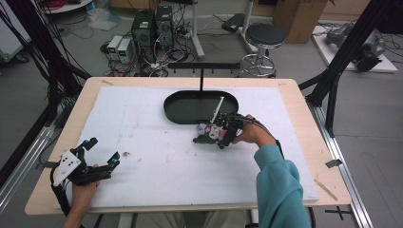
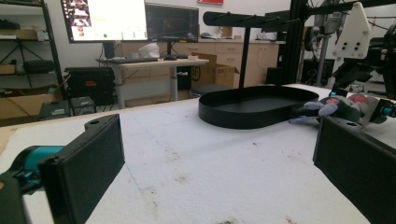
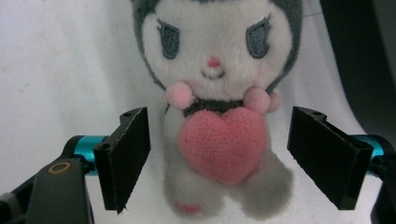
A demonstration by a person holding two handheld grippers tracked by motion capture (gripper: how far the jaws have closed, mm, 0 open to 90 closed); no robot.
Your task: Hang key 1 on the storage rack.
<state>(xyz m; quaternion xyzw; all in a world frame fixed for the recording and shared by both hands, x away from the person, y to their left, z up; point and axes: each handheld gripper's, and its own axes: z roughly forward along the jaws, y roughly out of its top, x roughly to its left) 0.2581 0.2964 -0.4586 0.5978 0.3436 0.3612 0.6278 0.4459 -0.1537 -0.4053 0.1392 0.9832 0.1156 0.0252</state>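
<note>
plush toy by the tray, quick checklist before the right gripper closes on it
1. Right gripper open: ok, both jaws stand apart.
2. Plush toy between the jaws: ok, its pink heart sits in the gap.
3. Jaws touching the toy: not ok yet, gaps show on both sides.
4. Toy lying on the white mat, outside the black tray: ok.
5. Left gripper out of the way: ok, open at the near left corner.
6. Grip depth: cannot tell.
</note>
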